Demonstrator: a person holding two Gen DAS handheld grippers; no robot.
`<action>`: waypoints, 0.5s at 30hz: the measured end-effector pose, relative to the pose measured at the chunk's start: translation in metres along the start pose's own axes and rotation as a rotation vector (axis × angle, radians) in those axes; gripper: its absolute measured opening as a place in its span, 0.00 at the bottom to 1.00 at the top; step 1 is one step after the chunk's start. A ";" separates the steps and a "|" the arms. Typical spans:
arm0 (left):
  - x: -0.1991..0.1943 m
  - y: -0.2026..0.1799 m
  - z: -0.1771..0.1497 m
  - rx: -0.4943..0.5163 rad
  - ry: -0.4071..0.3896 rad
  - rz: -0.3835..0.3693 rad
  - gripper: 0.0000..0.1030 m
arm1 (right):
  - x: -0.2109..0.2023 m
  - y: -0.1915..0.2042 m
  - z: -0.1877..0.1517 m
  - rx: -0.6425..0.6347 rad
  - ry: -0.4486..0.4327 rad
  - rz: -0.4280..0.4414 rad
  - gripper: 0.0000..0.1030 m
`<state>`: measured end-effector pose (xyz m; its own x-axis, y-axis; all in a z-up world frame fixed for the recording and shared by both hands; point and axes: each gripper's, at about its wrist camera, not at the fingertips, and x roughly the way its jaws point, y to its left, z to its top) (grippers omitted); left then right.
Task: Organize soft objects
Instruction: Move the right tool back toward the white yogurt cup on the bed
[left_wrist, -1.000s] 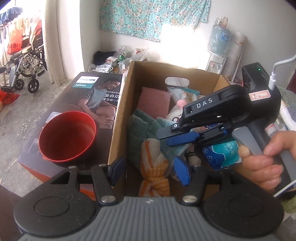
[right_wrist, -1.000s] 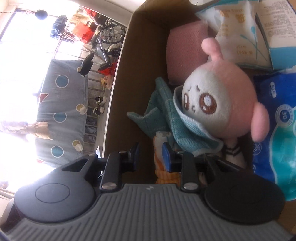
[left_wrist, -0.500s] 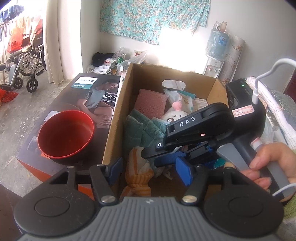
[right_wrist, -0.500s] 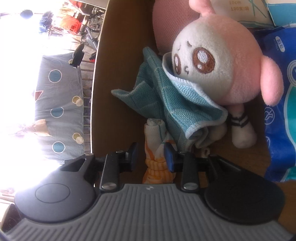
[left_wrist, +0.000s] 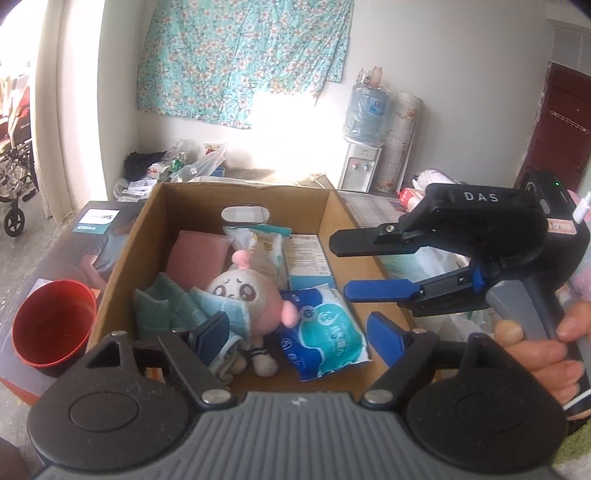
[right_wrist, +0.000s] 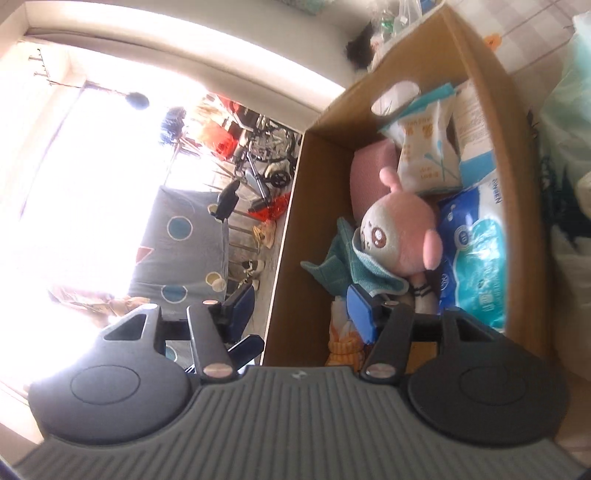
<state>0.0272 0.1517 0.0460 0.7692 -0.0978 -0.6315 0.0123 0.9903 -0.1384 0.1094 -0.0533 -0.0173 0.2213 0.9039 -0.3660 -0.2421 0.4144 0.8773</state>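
White walls, floral teal curtain (left_wrist: 243, 62) on the back wall, water dispenser (left_wrist: 360, 162) in the corner. Your cardboard box (left_wrist: 122, 266) sits on a printed carton, its label blurred, next to a red bowl (left_wrist: 51, 325). Readable writing: "DAS" on your right gripper (left_wrist: 362, 269) body. Inside the box: pink-and-white plush doll (left_wrist: 247, 295) in the middle, teal cloth (left_wrist: 166, 310) to its left, pink cushion (left_wrist: 195, 254) behind, blue tissue pack (left_wrist: 325, 332) to its right, cotton swab bag (left_wrist: 258, 251) at the back, orange striped towel (right_wrist: 341, 332) in the near corner. Your left gripper (left_wrist: 295, 336) hangs over the near box edge, jaws wide and just opening, nothing gripped; the doll lies just ahead, between the fingers' lines. Your right gripper is off past the box's right wall, jaws apart, just opening, empty, with the doll well to its left.
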 end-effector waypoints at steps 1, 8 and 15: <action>0.004 -0.010 0.002 0.014 -0.006 -0.018 0.80 | -0.018 -0.004 0.000 -0.004 -0.035 0.002 0.55; 0.043 -0.078 0.025 0.111 0.008 -0.142 0.80 | -0.140 -0.047 -0.005 -0.013 -0.307 -0.070 0.60; 0.111 -0.148 0.059 0.176 0.079 -0.240 0.70 | -0.227 -0.109 0.013 0.048 -0.555 -0.187 0.61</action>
<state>0.1479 0.0006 0.0412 0.6791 -0.3317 -0.6549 0.3035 0.9391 -0.1609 0.0975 -0.3049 -0.0258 0.7210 0.6197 -0.3100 -0.1110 0.5449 0.8312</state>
